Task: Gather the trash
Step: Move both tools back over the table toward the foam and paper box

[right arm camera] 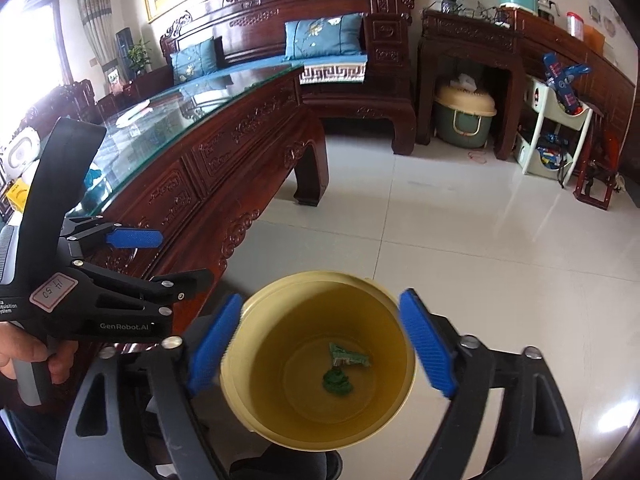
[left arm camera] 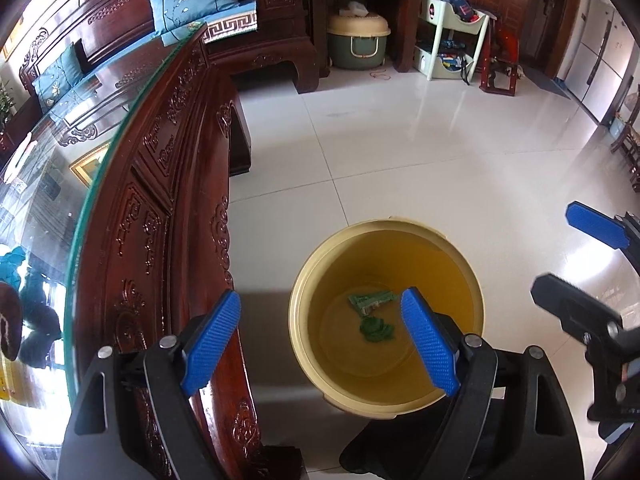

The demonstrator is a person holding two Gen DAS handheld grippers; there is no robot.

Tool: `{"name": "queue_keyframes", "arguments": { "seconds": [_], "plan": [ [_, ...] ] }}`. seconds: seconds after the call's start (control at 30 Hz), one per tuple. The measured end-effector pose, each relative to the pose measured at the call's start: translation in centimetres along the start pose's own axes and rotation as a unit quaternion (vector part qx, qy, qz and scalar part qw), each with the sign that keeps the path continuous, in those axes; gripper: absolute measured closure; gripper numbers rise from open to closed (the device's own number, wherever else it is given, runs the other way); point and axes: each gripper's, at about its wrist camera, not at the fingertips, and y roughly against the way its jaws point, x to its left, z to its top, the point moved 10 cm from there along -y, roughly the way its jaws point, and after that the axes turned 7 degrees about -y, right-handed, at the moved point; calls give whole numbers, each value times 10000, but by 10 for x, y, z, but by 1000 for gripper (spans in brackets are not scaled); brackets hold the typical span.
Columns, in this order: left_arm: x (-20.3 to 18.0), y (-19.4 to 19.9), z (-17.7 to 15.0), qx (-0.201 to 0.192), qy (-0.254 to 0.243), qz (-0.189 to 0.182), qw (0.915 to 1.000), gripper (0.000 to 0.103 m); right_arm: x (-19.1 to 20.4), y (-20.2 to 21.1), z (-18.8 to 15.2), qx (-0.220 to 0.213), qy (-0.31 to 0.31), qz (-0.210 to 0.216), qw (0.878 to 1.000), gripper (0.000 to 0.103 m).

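A round yellow bin [left arm camera: 298, 320] [right arm camera: 230, 380] stands on the tiled floor beside the carved table. On its bottom lie a folded green wrapper [left arm camera: 370, 303] [right arm camera: 348, 356] and a crumpled green scrap [left arm camera: 376, 330] [right arm camera: 338, 382]. My left gripper [left arm camera: 320, 300] hangs open over the bin's left rim, nothing between its blue pads. My right gripper [right arm camera: 320, 298] is open above the bin mouth, its pads spread wider than the rim and touching nothing. Each gripper also shows in the other's view: the right gripper [left arm camera: 554, 248] at the right edge, the left gripper [right arm camera: 184, 258] at the left, held by a hand [right arm camera: 24, 356].
A carved dark-wood coffee table with a glass top [left arm camera: 160, 200] [right arm camera: 200, 152] runs along the bin's left. Behind it is a wooden sofa with blue cushions [right arm camera: 320, 36]. A lidded green container [left arm camera: 358, 40] under a side table and a white toy rack [left arm camera: 452, 40] stand at the far wall.
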Motion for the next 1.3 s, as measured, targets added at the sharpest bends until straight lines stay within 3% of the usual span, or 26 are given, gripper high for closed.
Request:
{"name": "queue_keyframes", "arguments": {
  "seconds": [0.07,0.3,0.53,0.73,0.93,1.1,1.3],
  "plan": [
    [1,8,1,-95,13,-6,10000,21,2,10,4,-195,31,-98,9998,9],
    [18,57,-15,-566,117,204,9981,11,23,43,17,-597,159,-219,9978,8],
    [65,138,-55,-1302,518,669,9879,4,92,79,19,-1083,831,-109,9906,8],
    [125,205,-109,-1661,1017,1353,9715,4,170,94,15,-1222,1199,407,9844,8],
    [197,257,-183,-1796,1813,1957,9469,4,257,101,0,-1124,1508,1240,9743,8],
    [253,283,-252,-1797,2633,2198,9220,4,341,101,-26,-756,2102,2048,9530,8],
    [289,296,-302,-1661,3049,2396,9066,4,422,85,-57,-313,2842,2536,9241,8]
  ]
}}
